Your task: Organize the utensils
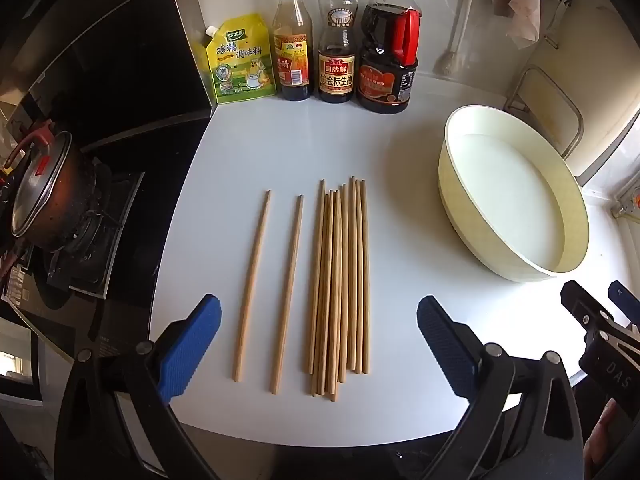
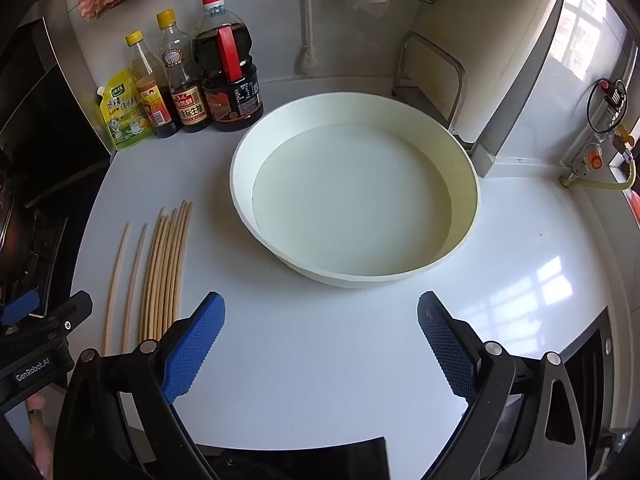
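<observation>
While two chopsticks (image 1: pixel 269 286) lie apart, three bottles (image 1: pixel 336 40) stand.

In the left wrist view, a bundle of chopsticks (image 1: pixel 340 288) lies at the centre of the countertop (image 1: pixel 400 360), running from the lower frame toward the upper. Two single chopsticks (image 1: pixel 268 288) lie apart to its left. A round tray (image 1: pixel 452 184) sits at the right, well apart from them. Along the top stand a pouch (image 1: pixel 240 64) and three bottles (image 1: pixel 336 48) in a row, pouch leftmost. A pot (image 1: pixel 48 188) sits on the stove (image 1: pixel 100 248) at the far left.
</observation>
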